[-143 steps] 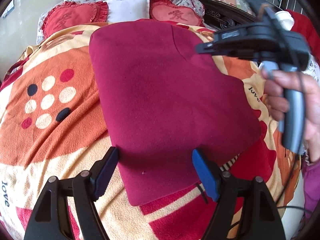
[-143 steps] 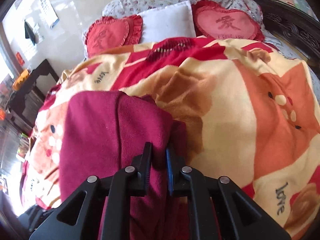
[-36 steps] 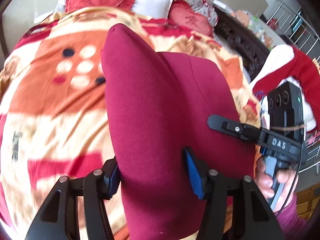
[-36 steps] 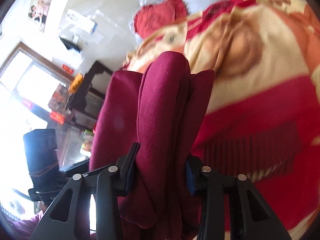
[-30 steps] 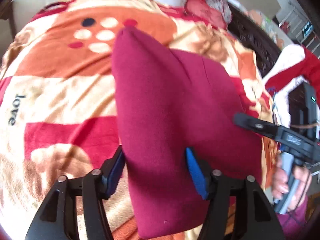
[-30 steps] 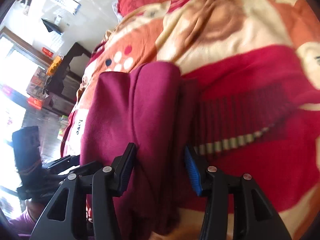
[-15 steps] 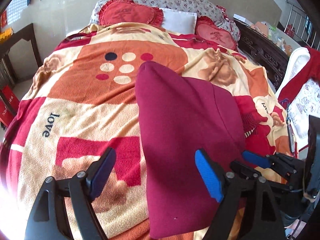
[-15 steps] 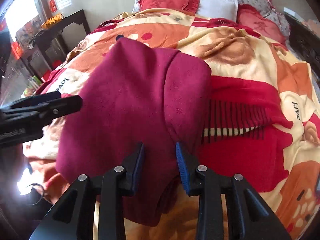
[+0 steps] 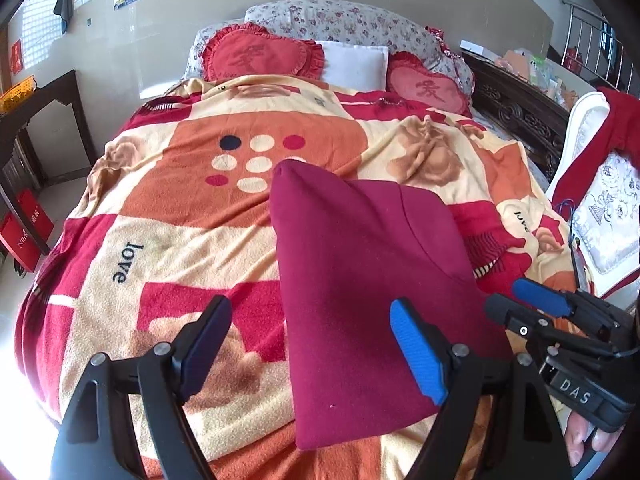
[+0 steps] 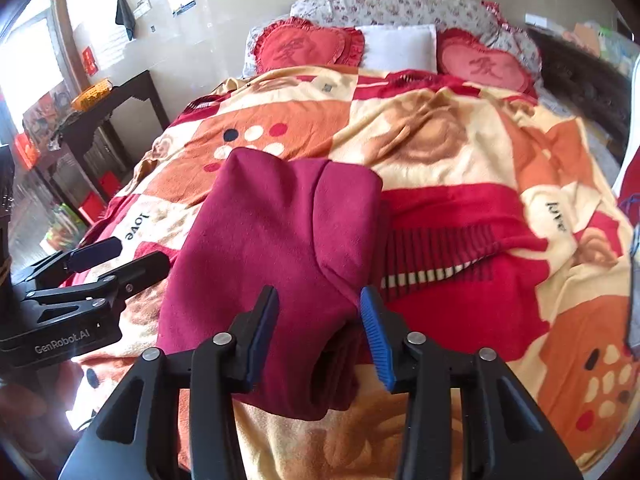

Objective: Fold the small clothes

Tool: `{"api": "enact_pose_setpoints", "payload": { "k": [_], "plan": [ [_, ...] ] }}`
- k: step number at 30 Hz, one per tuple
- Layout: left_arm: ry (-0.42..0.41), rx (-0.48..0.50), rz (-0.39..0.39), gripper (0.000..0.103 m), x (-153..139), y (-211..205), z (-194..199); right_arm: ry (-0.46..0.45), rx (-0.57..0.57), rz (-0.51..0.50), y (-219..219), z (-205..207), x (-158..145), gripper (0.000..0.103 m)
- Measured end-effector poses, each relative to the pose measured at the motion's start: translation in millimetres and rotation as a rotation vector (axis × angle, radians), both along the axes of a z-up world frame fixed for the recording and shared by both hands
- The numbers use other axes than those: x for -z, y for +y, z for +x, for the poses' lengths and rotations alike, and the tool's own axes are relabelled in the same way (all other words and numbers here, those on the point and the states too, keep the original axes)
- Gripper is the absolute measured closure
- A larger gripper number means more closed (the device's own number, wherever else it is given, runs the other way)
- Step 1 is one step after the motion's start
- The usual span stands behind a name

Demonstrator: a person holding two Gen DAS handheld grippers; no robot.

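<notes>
On the bed, near its foot end, a folded dark red garment (image 9: 360,300) lies on an orange, cream and red patterned blanket (image 9: 192,216). The garment forms a rough rectangle with a raised corner at its far left, next to a patch of printed dots on the blanket. In the right wrist view a folded-over flap shows on its right half, and its near edge bulges in thick layers.

The left gripper (image 9: 316,344) hangs over the near left part of the garment with its fingers spread wide, holding nothing; one blue pad is over the blanket, the other over the cloth. The right gripper (image 10: 318,334) sits at the garment's near right corner, its fingers parted to a middling gap on either side of the bunched layers. Whether its pads touch the cloth cannot be told. Each gripper appears in the other's view, off to the side of the garment.

At the head of the bed are two red heart-shaped cushions (image 9: 260,56), a white pillow (image 9: 354,64) between them and a floral pillow (image 9: 340,20) behind. A dark wooden table (image 10: 112,108) stands against the wall on the left, with an orange basket (image 10: 92,90) on it. On the right, a carved dark bed frame (image 9: 516,108) runs alongside, and a white chair (image 9: 592,152) draped with red cloth stands close to the blanket's edge.
</notes>
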State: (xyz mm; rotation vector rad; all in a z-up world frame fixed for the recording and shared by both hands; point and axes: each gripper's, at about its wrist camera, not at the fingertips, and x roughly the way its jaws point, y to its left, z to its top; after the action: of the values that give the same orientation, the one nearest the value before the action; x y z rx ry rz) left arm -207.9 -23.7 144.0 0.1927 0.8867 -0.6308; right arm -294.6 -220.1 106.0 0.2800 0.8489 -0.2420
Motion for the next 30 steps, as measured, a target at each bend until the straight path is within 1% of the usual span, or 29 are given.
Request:
{"api": "enact_pose_setpoints", "payload": {
  "k": [4, 6, 9, 19, 25, 30],
  "plan": [
    [-0.023, -0.011, -0.01, 0.018, -5.6, 4.9, -3.3, -0.015, 0.017, -0.023, 2.2, 1.1, -6.1, 0.066],
    [-0.028, -0.019, -0.011, 0.018, -6.7, 6.5, -4.3, -0.015, 0.025, -0.04, 3.7, 2.8, -7.9, 0.064],
    [-0.028, -0.023, -0.021, 0.018, -8.0, 8.9, -4.7, -0.015, 0.03, -0.055, 5.9, 6.2, -9.2, 0.064],
    [-0.04, -0.036, -0.011, 0.018, -7.3, 10.8, -4.5, -0.007, 0.016, -0.06, 13.3, 12.2, -6.9, 0.064],
    [-0.057, -0.039, 0.016, 0.018, -4.9, 8.2, -4.5, -0.005, 0.026, -0.066, 12.4, 14.4, -5.8, 0.064],
    [-0.06, -0.041, 0.023, 0.018, -3.3, 6.7, -3.5, -0.002, 0.033, -0.063, 8.0, 15.2, -4.2, 0.064]
  ]
}}
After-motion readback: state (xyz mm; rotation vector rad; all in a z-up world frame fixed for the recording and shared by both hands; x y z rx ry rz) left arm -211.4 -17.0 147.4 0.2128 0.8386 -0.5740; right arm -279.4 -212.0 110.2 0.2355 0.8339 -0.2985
